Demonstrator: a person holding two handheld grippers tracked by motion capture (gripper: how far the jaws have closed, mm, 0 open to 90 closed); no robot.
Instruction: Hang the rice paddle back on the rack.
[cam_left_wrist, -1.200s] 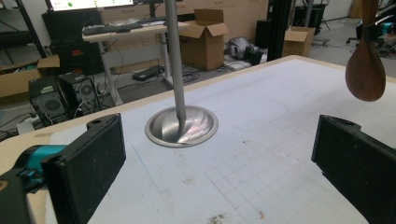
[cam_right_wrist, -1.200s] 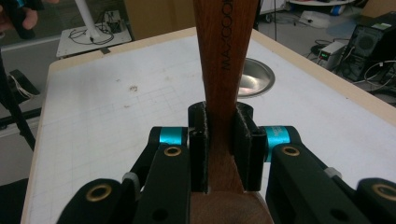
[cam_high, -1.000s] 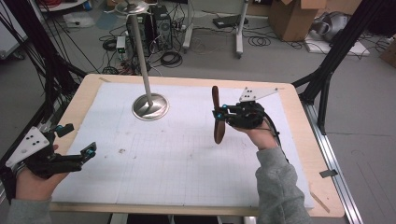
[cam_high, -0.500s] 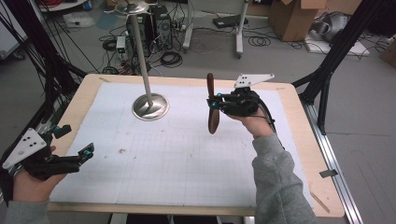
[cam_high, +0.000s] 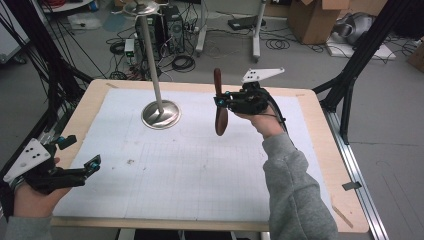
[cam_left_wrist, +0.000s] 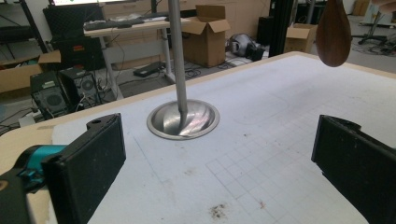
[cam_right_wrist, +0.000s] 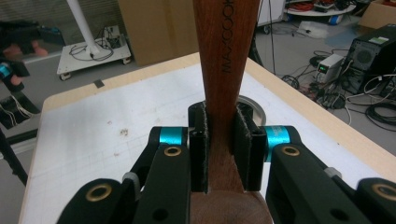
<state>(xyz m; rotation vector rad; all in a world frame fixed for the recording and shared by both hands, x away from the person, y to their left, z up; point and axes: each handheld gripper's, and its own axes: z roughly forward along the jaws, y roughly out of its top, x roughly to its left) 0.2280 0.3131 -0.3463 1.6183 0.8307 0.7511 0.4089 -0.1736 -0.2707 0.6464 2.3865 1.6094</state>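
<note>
A dark wooden spoon (cam_high: 221, 122) hangs upright above the far middle of the table, bowl end down. My right gripper (cam_high: 220, 98) is shut on its handle from the right. In the right gripper view the pads (cam_right_wrist: 200, 140) press both sides of the handle (cam_right_wrist: 224, 46), just above the bowl. A metal stand with a round base (cam_high: 161, 114) and a tall pole (cam_high: 150, 55) stands on the mat, left of the spoon. My left gripper (cam_high: 80, 152) rests open at the near left corner with nothing between its jaws. Its own view shows the gripper (cam_left_wrist: 219, 163), the stand's base (cam_left_wrist: 183, 120) and the spoon's bowl (cam_left_wrist: 333, 32).
A white gridded mat (cam_high: 200, 170) covers most of the wooden table (cam_high: 320, 150). Black frame posts (cam_high: 350, 75) rise at the far right and far left corners. Cables, boxes and computer gear lie on the floor beyond the table's far edge.
My right gripper has carried the spoon up and to the left, towards the stand. The left gripper has stayed where it was.
</note>
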